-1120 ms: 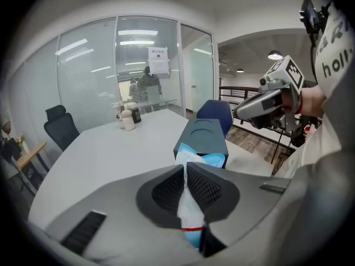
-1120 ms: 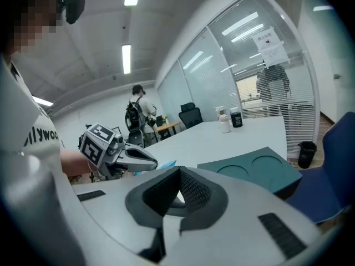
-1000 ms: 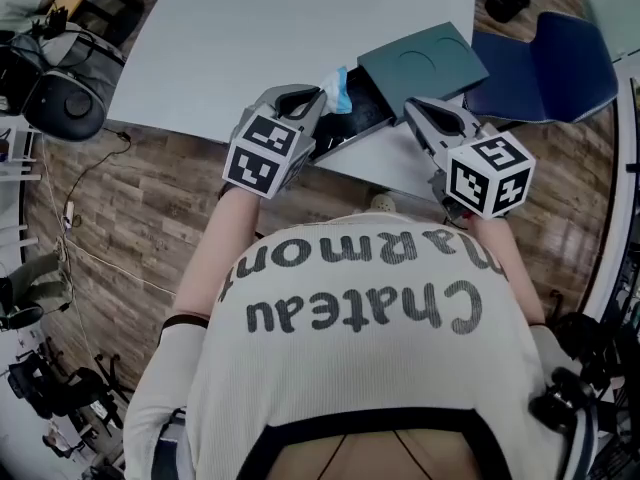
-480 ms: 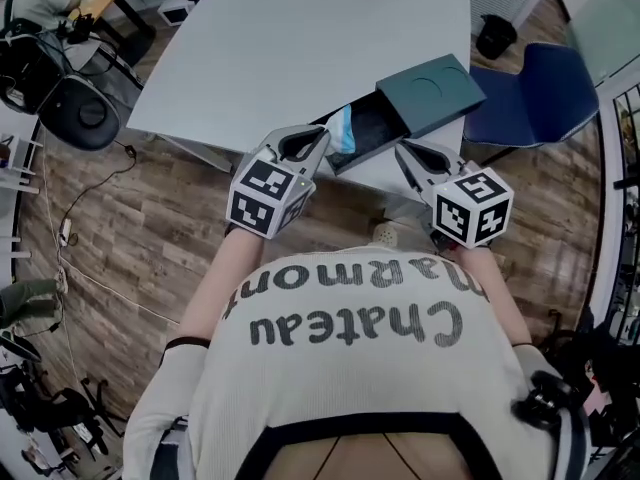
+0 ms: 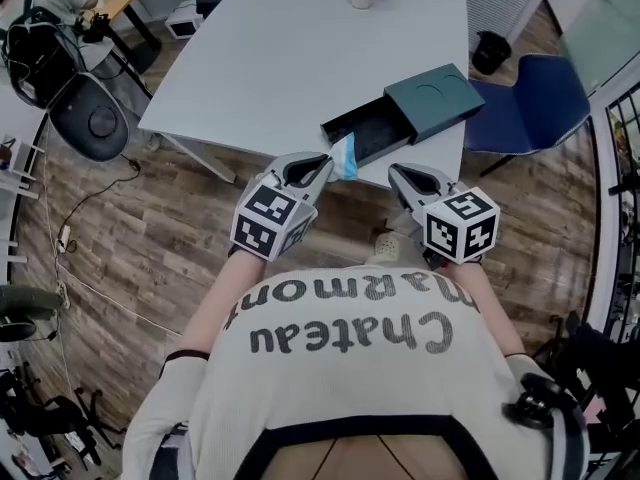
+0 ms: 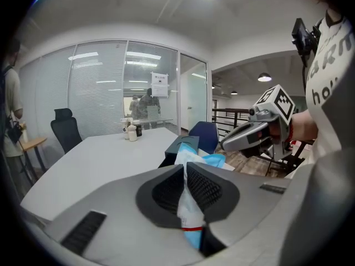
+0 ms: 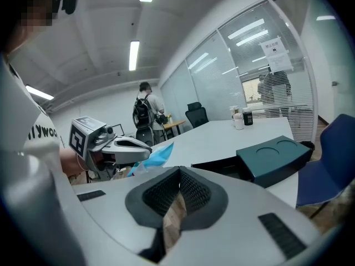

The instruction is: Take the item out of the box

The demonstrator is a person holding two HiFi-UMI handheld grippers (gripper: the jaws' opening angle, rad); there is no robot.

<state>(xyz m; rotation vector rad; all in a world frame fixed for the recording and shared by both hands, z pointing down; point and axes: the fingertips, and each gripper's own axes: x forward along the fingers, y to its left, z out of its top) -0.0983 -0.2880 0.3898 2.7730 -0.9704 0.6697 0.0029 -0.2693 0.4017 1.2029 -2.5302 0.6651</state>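
- Left gripper (image 5: 326, 165): my fingers are drawn narrow and clamp the packet (image 5: 345, 156) between the ribbed pads. The grip sits on the packet's lower half, and the upper half stands free beyond the tips.
- Packet: a flat blue-and-white pouch. It now hangs on my side of the box (image 5: 436, 95), just off the open end of the tray (image 5: 362, 132) and touching no part of it. A second ago it was at the tray's mouth. I have since drawn it back toward my body, clear of the box.
- Box: a dark green sleeve with a black tray slid out toward me, lying on the table (image 5: 270, 58) at its near edge. The exposed part of the tray looks empty. The part under the sleeve is hidden.
- Right gripper (image 5: 399, 174): it is on my side of the box, near the right of the tray's open end and apart from it. Its fingers are pressed together on nothing, and only wooden floor shows in the gap behind the pads. It has pulled back from the box together with the left.
- Status: I judge the removal done, since the packet is outside the box and held firmly. What remains, if anything, is to set the packet down beside the box.
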